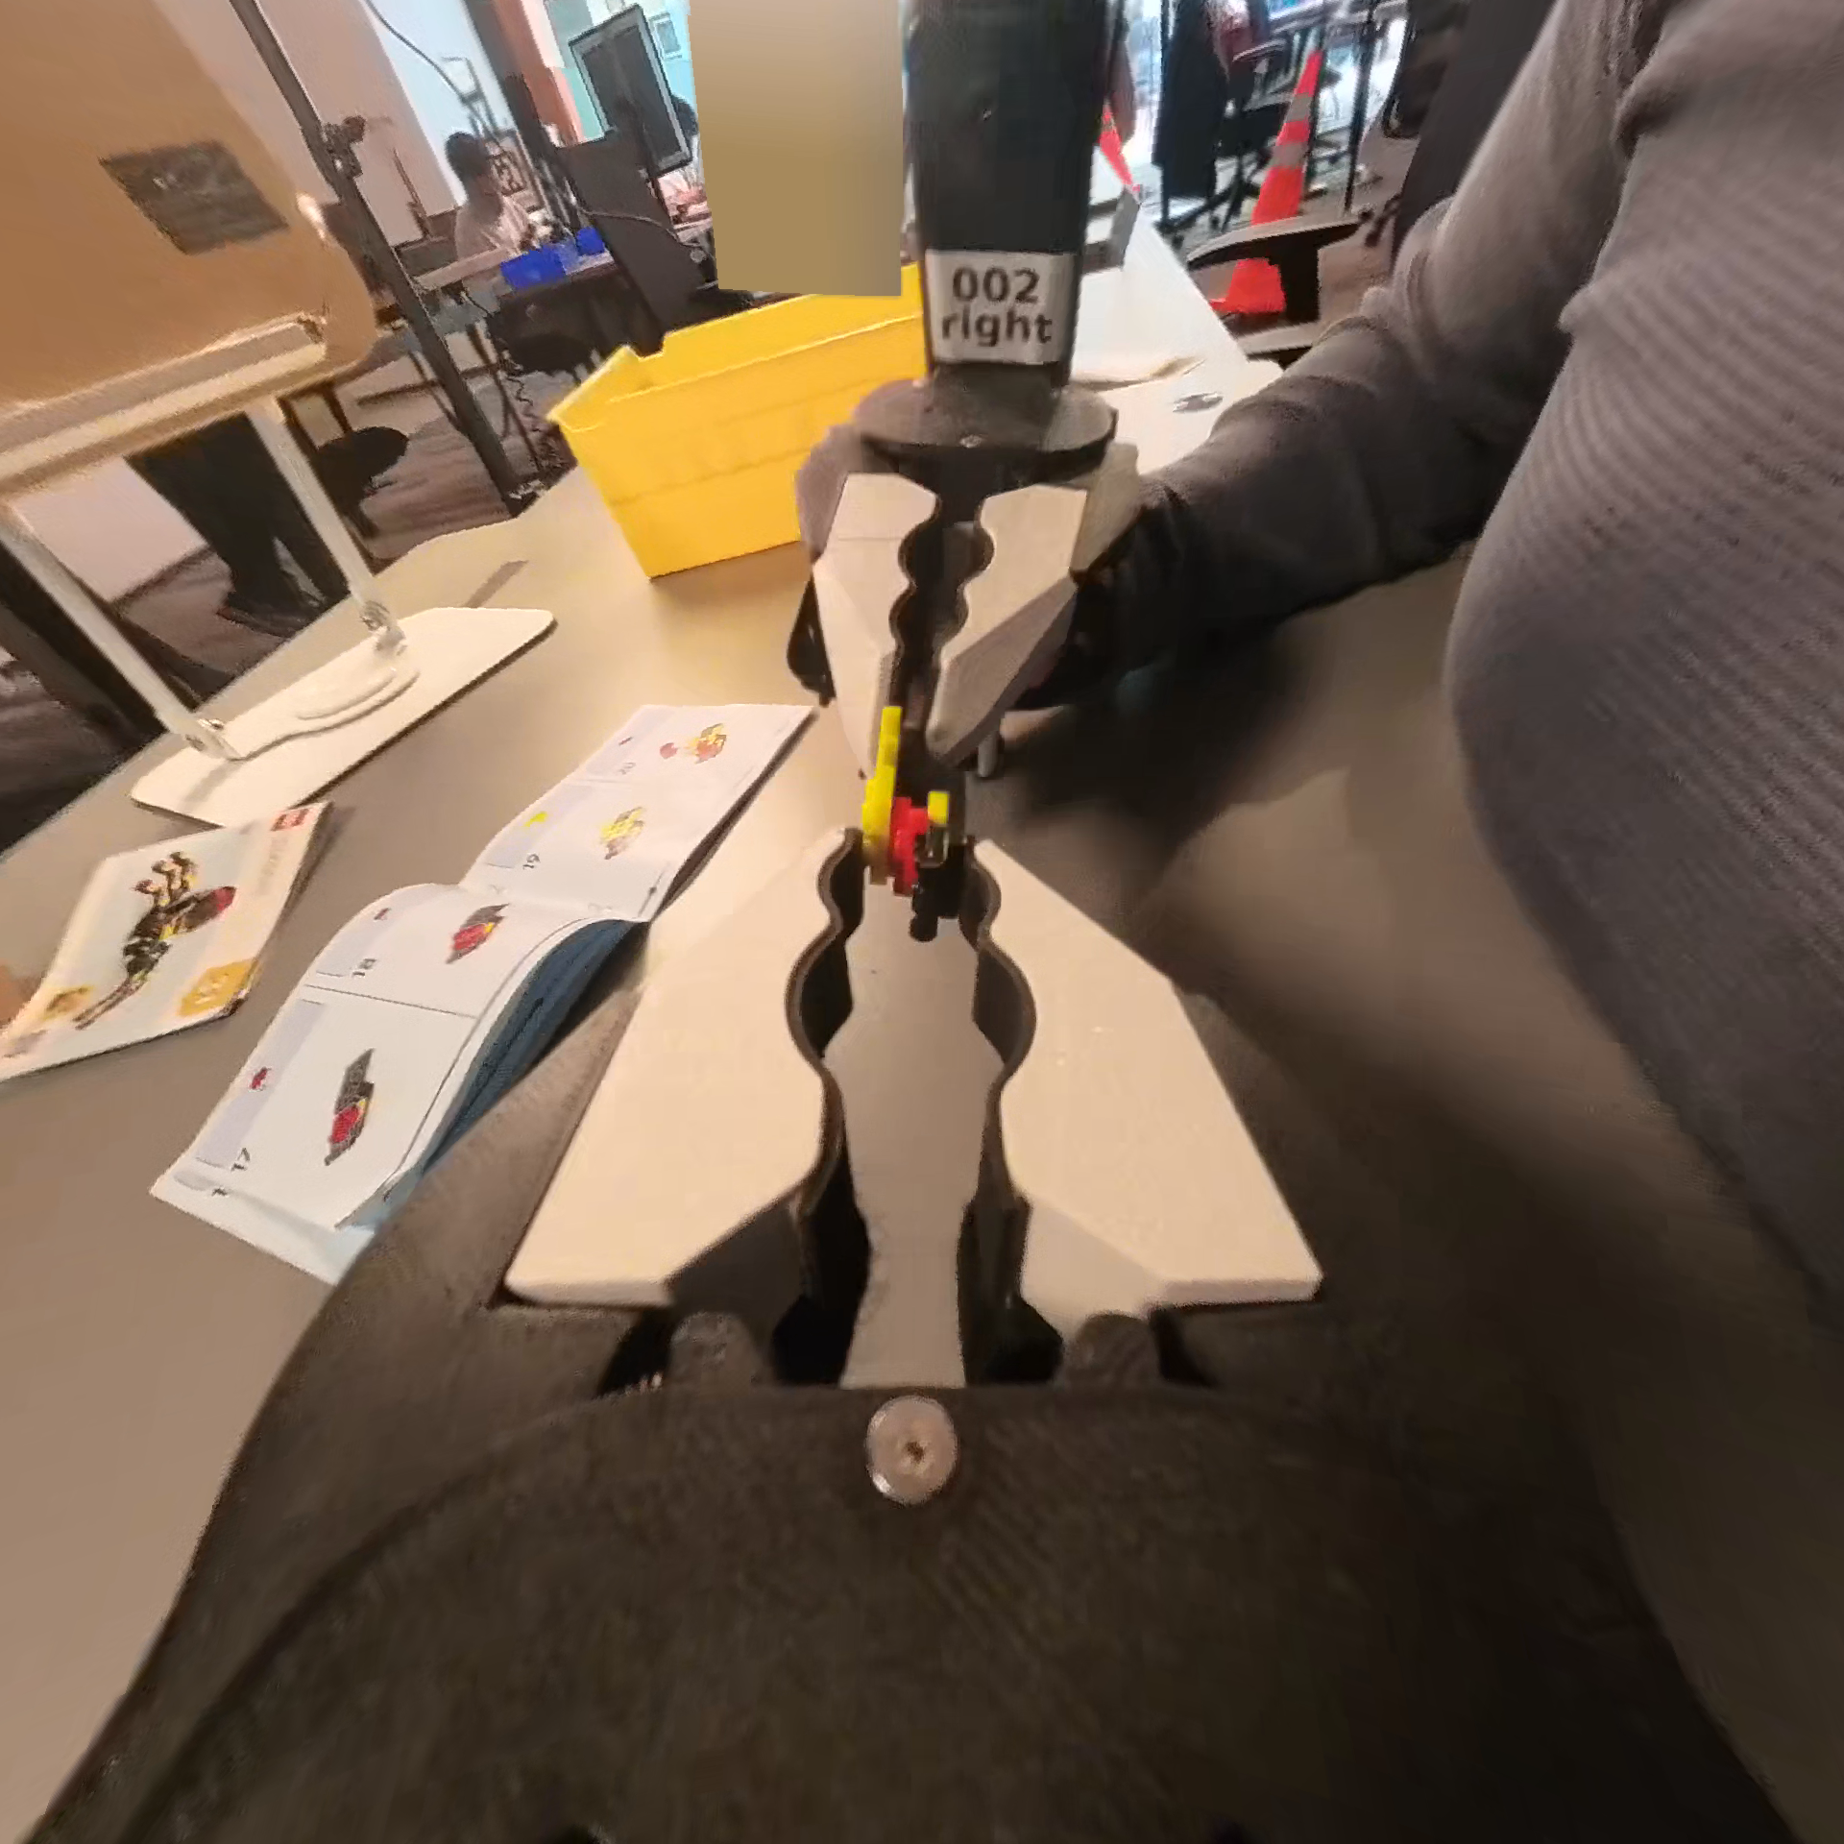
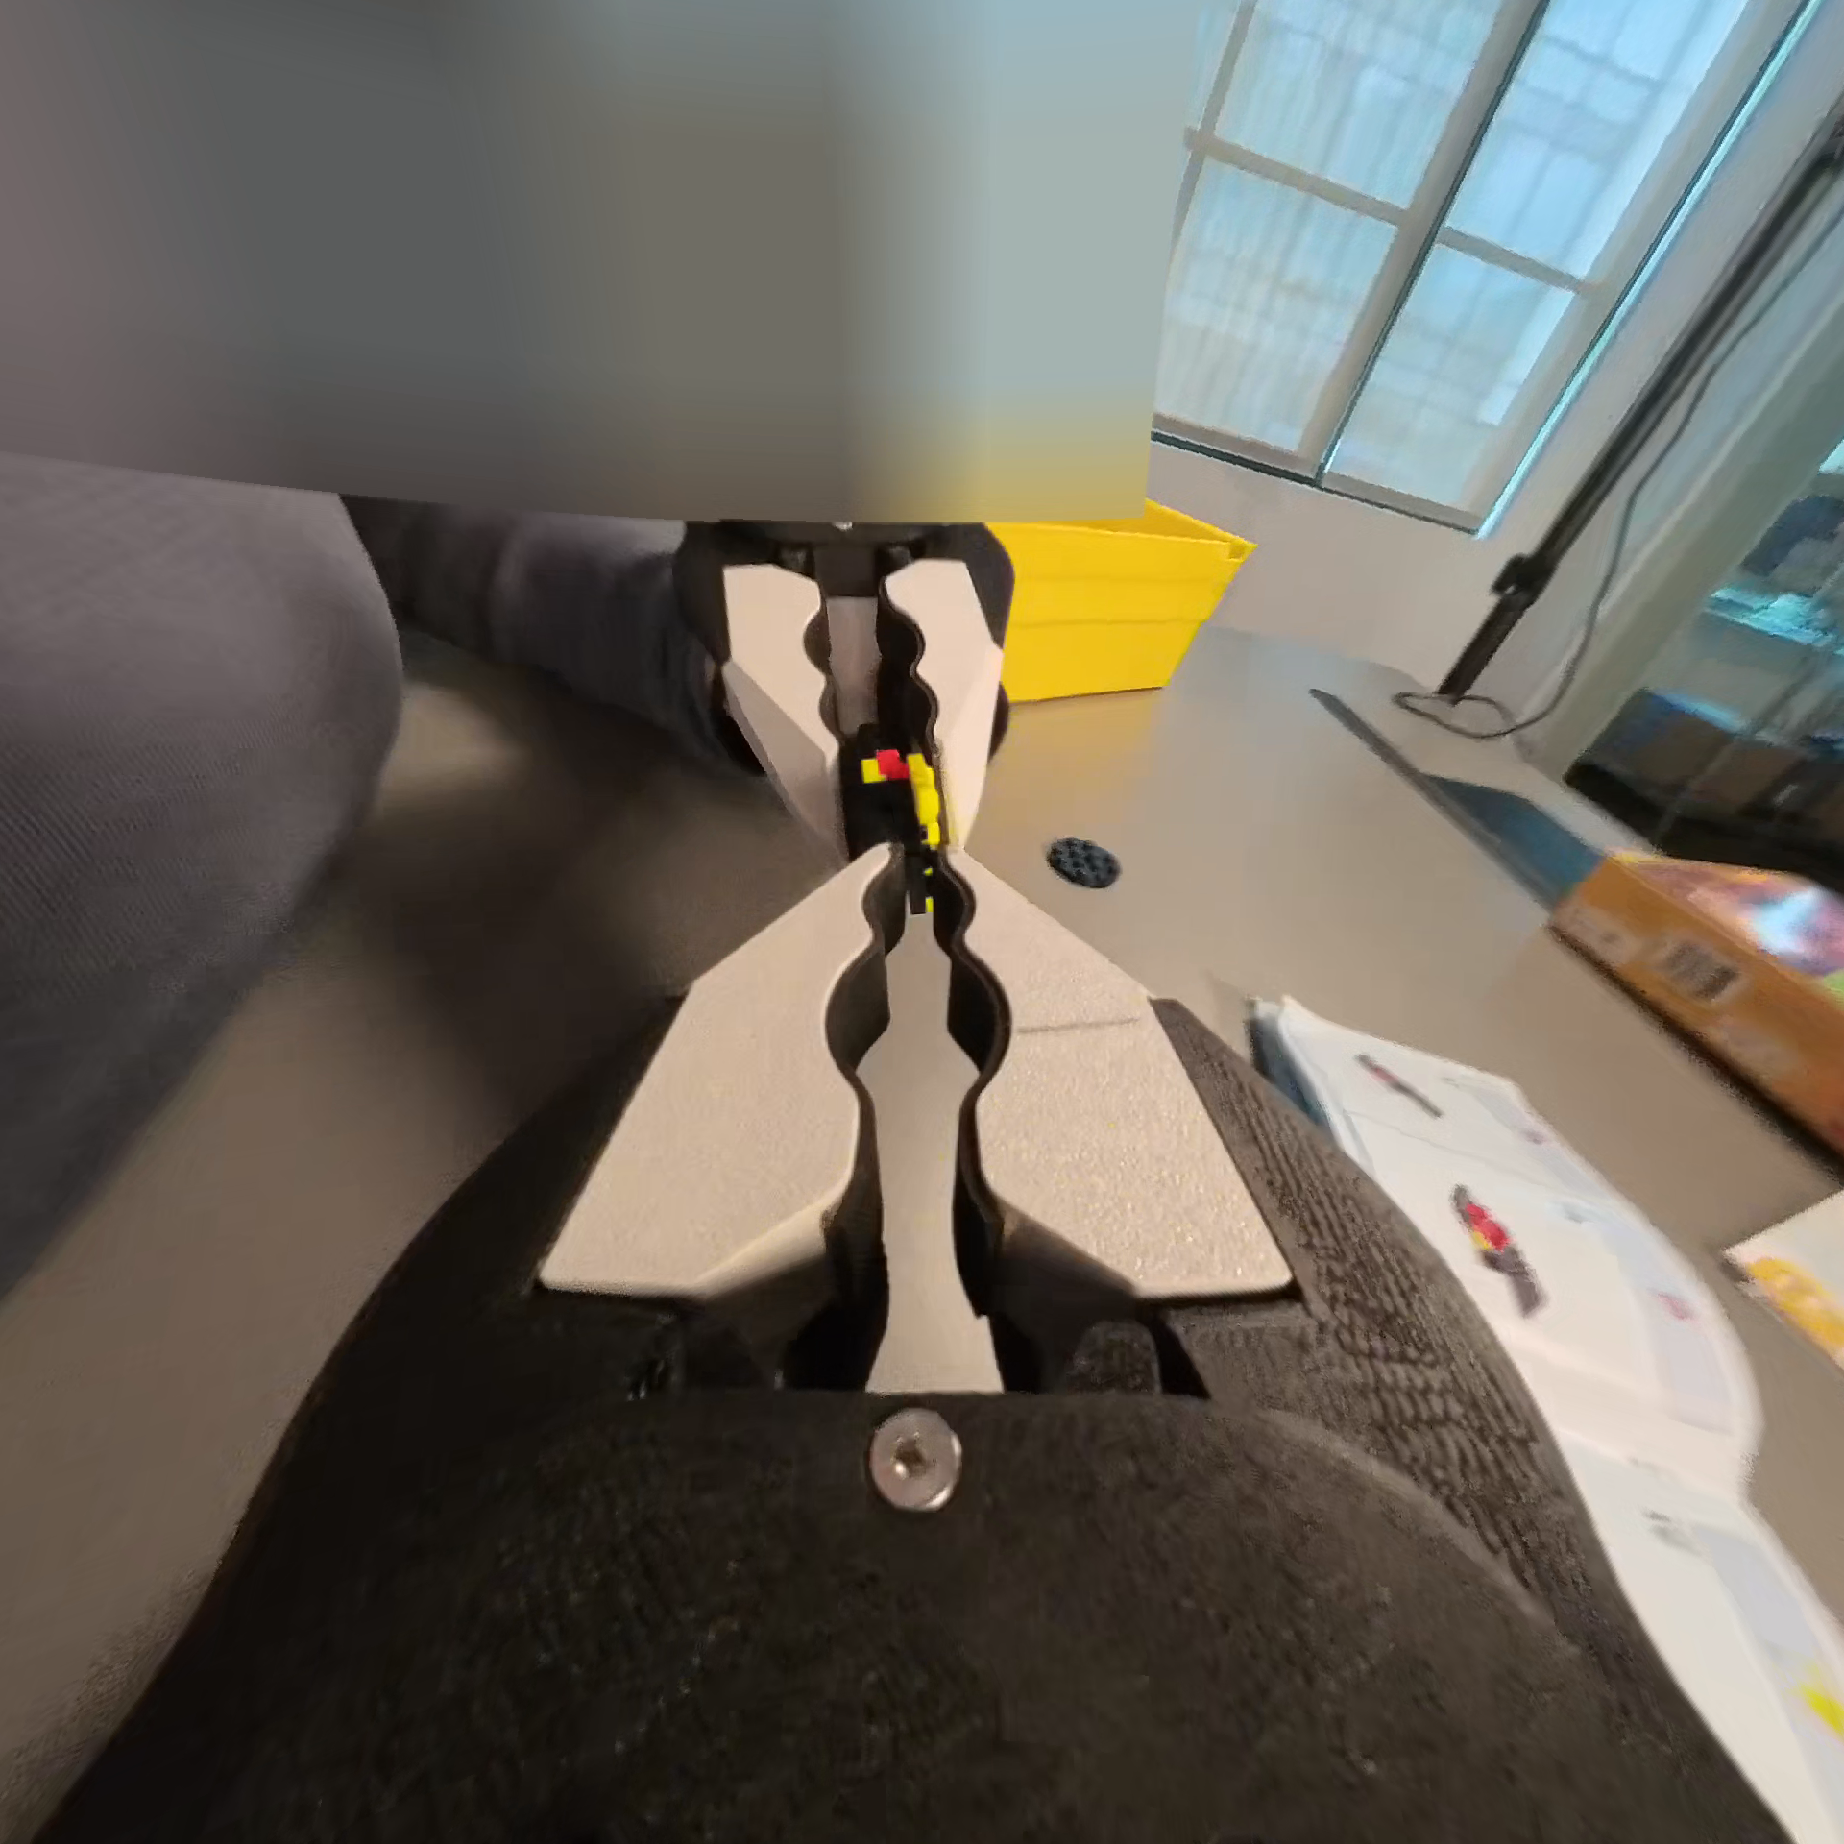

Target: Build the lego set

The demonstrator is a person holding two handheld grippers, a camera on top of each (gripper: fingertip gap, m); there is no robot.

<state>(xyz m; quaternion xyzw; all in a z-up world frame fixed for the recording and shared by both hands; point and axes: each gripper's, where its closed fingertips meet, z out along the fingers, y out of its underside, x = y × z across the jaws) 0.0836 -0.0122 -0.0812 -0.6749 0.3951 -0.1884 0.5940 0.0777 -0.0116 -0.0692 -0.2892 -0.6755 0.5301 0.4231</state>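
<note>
In the left wrist view, the left hand-held gripper (image 1: 913, 868) is closing its pale, wavy-edged fingers almost fully on a small lego assembly (image 1: 903, 843) of yellow, red and black pieces, which it is holding above the grey table (image 1: 150, 1397). The right hand-held gripper (image 1: 903, 743) is reaching in from the far side, its fingers narrowed to a slim gap around the yellow strip at the top of the same assembly. Much of the assembly is sitting hidden between the two sets of fingertips, so its shape is hard to make out. A grey ribbed sleeve (image 1: 1646, 698) is filling the right side and covering that part of the table. An open instruction booklet (image 1: 479, 968) is lying left of the grippers, a second leaflet (image 1: 150, 928) toward the table's left edge, a white lamp base (image 1: 339, 689) beyond them, and a yellow plastic bin (image 1: 738, 449) near the far edge.

In the right wrist view, the right hand-held gripper (image 2: 913, 878) is pinching the assembly's (image 2: 903, 788) near end, nearly shut, while the left one (image 2: 888, 808) is gripping it from opposite. A black round studded piece (image 2: 1085, 862) is lying on the table (image 2: 1247, 798) just to the right. The bin (image 2: 1108, 609) is partly hidden behind the left gripper; booklet pages (image 2: 1497, 1247) and an orange box (image 2: 1726, 958), both blurred, are being cut off at the right.
</note>
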